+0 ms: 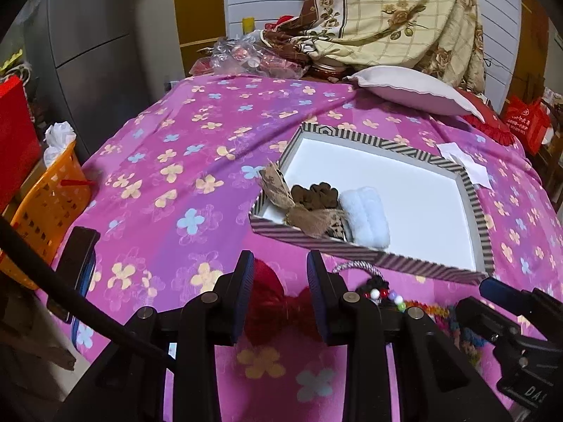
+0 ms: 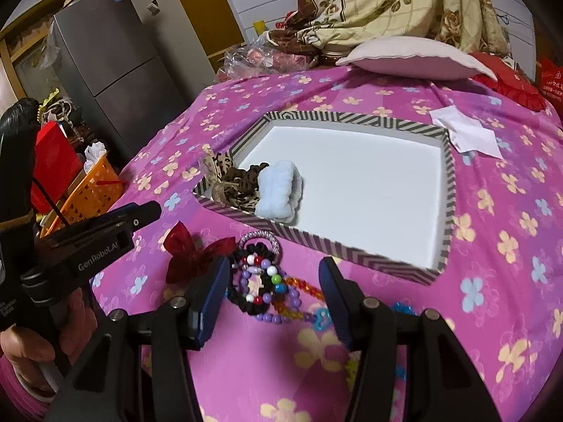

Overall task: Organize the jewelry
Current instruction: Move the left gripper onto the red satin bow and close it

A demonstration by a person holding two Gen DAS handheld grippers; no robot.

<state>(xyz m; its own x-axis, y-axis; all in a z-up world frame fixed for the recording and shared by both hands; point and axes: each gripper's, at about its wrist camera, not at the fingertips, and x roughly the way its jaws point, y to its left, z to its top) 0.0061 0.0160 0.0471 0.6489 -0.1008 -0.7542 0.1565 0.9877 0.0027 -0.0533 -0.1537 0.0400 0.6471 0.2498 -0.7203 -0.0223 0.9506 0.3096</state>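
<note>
- The left gripper [image 1: 280, 283] has its two blue fingers spread apart. Nothing is squeezed between them.
- A red bow [image 1: 278, 302] lies on the pink flower cloth [image 1: 169, 161], right below the gap of those fingers. The fingers stand on either side of it, and I cannot tell if they touch it.
- The right gripper [image 2: 272, 293] is also spread apart and holds nothing.
- A little heap of bead bracelets [image 2: 262, 281] lies on the cloth in the gap between the right fingers, not pinched.
- In the right wrist view, the red bow sits at 9 o'clock from the beads, just beside them. A shiny silver hair ring [image 2: 260, 237] sits at 12 o'clock from them, touching the heap.
- The striped box [image 2: 447, 190] with a white floor lies at 1 o'clock from the beads, near them.
- In the box's near left corner lie a spotted brown scrunchie [image 2: 235, 183] and a fluffy pale blue scrunchie [image 2: 278, 190], touching each other. The rest of the box floor is bare.
- A hand [image 2: 42, 348] holds the left tool at 8 o'clock in the right wrist view.
- White paper [image 2: 464, 133] lies on the cloth at the box's far right corner.
</note>
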